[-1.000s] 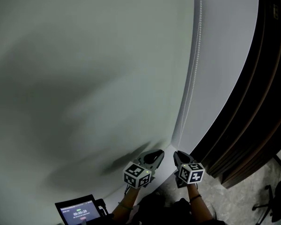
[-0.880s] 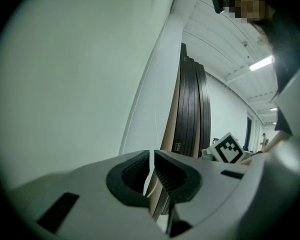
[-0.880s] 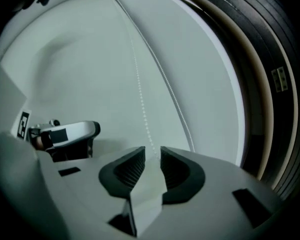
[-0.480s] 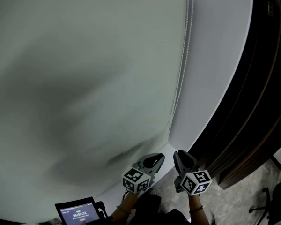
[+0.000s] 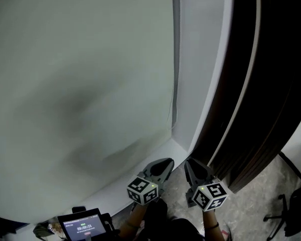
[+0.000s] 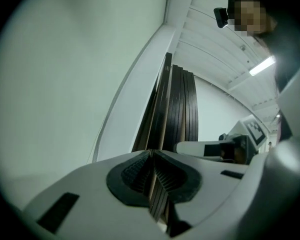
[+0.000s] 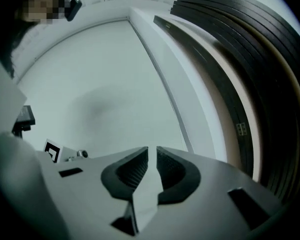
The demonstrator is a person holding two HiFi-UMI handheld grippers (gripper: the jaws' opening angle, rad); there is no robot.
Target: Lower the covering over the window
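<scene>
we judge we are between pulls on the chain (image 5: 174, 84) at the right edge of the pale covering (image 5: 80, 74), left gripper (image 5: 166, 161) closed on nothing, right gripper (image 5: 189, 162) just closing yet slightly apart and empty, so next one must reach up and pinch the chain.

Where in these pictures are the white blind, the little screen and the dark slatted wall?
white blind (image 5: 80, 59): head view, on the middle of its plain face.
little screen (image 5: 84, 228): head view, on its lit front.
dark slatted wall (image 5: 281, 84): head view, on one dark slat.
</scene>
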